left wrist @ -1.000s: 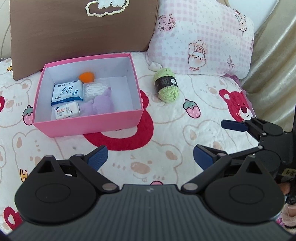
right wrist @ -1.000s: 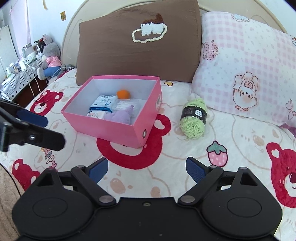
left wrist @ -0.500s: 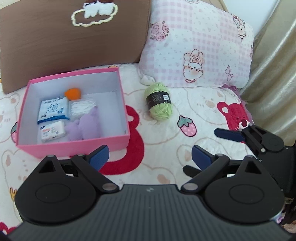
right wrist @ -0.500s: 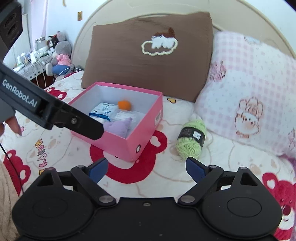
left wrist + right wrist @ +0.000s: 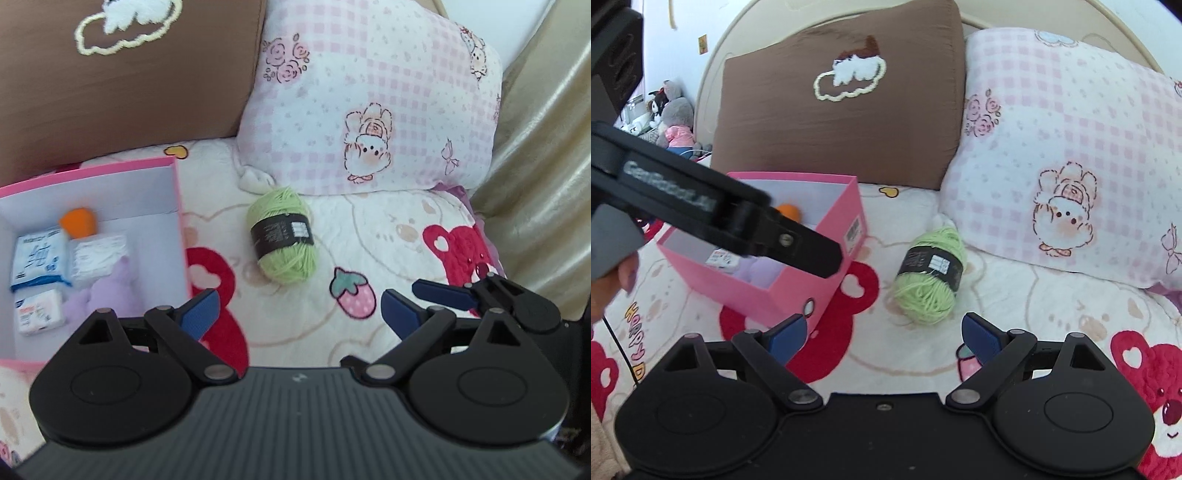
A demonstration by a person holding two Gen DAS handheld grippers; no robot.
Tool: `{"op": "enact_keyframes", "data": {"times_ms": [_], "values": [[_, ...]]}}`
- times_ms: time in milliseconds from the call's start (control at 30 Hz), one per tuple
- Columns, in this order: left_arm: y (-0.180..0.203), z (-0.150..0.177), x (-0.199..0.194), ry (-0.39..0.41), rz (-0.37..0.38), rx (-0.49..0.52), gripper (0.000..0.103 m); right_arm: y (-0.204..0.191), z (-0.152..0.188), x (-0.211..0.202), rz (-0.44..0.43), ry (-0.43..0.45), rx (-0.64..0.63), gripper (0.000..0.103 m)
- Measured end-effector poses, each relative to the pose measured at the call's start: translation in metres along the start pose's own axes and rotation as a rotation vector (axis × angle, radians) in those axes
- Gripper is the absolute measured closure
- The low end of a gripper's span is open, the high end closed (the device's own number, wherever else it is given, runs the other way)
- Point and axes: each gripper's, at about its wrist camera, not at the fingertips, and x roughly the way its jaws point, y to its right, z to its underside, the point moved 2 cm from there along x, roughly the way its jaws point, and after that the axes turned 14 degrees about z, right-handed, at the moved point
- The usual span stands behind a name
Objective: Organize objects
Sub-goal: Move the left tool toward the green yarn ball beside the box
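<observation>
Two pillows leaned against the headboard across the top of the frames: a brown pillow (image 5: 842,107) at upper left and a pink pillow (image 5: 1071,155) at upper right, both clear of the working space. On the bedspread (image 5: 388,229) below them, a single pink box (image 5: 798,291) sat at centre left of the right wrist view, open-topped, apparently as the collecting place.

Inside it, at the left edge of the left wrist view, lay what looked like five items: two tissue packs (image 5: 38,254), one clear packet (image 5: 98,254), one purple toy (image 5: 107,295) and one orange ball (image 5: 77,221), packed close so the right part of the floor stayed free.

One yarn ball (image 5: 282,236) remained outside, lying near the box just below the pink pillow, probably the next thing to go in.

The left gripper (image 5: 295,314) and the right gripper (image 5: 882,338) both pointed toward the yarn with jaws spread wide and nothing between them; the left's were narrowing slightly.
</observation>
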Motion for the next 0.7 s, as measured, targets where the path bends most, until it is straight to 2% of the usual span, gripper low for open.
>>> {"op": "enact_keyframes", "data": {"times_ms": [233, 467, 633, 700], "values": [[0.0, -0.021, 0.046, -0.015, 0.033, -0.01, 0.008, 0.015, -0.002, 0.031, -0.005, 0.007, 0.002, 0.01], [-0.015, -0.036, 0.092, -0.032, 0.021, -0.041, 0.008, 0.012, 0.002, 0.066, -0.029, 0.006, 0.0, 0.01], [-0.028, -0.043, 0.117, -0.038, 0.013, -0.065, 0.016, 0.007, 0.0, 0.085, -0.04, 0.01, -0.007, 0.01], [-0.034, -0.045, 0.126, -0.043, 0.023, -0.08, 0.022, 0.008, 0.0, 0.095, -0.04, 0.006, 0.001, 0.01]]}}
